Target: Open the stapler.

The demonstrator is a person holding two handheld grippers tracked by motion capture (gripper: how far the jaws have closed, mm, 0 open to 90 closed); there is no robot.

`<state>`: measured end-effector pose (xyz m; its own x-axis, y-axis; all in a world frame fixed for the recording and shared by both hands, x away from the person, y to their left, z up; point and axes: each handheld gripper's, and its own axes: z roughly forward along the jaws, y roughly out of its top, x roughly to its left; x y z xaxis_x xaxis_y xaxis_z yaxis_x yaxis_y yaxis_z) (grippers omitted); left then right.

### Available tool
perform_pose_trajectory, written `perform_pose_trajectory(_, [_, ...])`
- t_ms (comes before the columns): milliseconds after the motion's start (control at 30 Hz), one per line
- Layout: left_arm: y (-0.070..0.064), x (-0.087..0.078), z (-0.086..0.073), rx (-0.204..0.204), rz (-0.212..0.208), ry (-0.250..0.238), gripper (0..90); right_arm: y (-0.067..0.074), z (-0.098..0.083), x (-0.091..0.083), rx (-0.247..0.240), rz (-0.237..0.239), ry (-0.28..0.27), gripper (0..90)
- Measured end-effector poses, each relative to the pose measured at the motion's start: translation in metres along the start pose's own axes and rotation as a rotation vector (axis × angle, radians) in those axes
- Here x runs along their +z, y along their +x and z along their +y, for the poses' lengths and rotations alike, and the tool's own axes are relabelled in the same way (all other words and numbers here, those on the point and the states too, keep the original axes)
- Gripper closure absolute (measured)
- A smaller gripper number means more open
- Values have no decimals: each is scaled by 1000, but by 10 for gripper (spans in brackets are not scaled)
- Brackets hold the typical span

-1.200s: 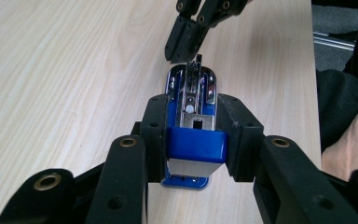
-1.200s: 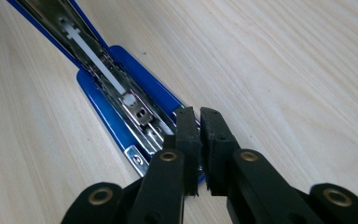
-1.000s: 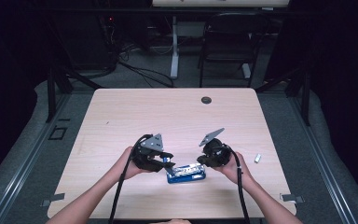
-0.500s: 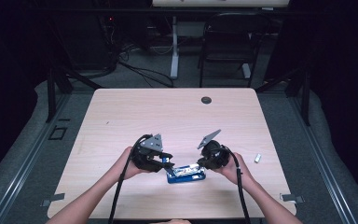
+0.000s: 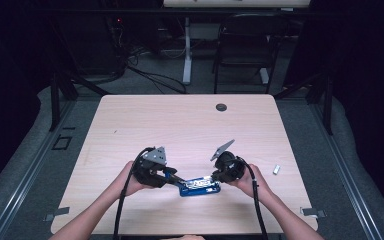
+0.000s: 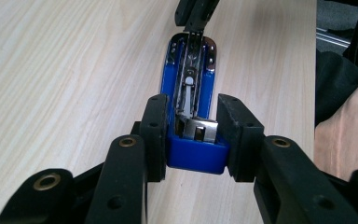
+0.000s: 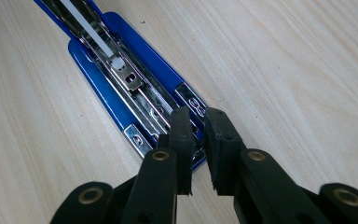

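A blue stapler (image 5: pixel 200 186) lies opened flat on the near middle of the table (image 5: pixel 180 125), its metal magazine facing up. The left gripper (image 6: pixel 193 135) pinches the stapler's left end, one pad pressed on each blue side. The right gripper (image 7: pixel 196 140) sits over the stapler's right end with its jaws nearly together, having just been opening slightly; a narrow gap shows between the pads, and whether they nip the metal rail I cannot tell.

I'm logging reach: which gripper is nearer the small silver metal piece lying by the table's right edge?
Right. The right gripper works at the blue stapler's near end, closer to the small silver metal piece; the left gripper clamps the stapler's far end.
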<state>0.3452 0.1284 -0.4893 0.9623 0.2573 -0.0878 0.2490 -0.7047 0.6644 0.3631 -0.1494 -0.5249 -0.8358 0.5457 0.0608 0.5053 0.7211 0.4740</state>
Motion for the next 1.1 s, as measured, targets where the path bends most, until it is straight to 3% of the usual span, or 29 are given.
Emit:
perform_pose_trajectory(233, [1,0,-7,-19,-2,12,652,0,0,-1,-5,-1,8,821])
perform_pose_trajectory(367, [4,0,-14,-34,-9,34,650,0,0,0,1,3,4,821])
perform_pose_trajectory(400, [4,-1,-15,-34,5,51,649,0,0,0,0,3,4,821])
perform_pose_trajectory(433, [6,0,-18,-38,-18,42,648,0,0,1,5,3,-1,821])
perform_pose_trajectory(600, [8,3,-24,-40,-25,62,645,0,0,1,3,4,0,821])
perform_pose_trajectory(1100, [18,24,-41,-72,-43,180,624,-2,0,1,-2,-1,19,820])
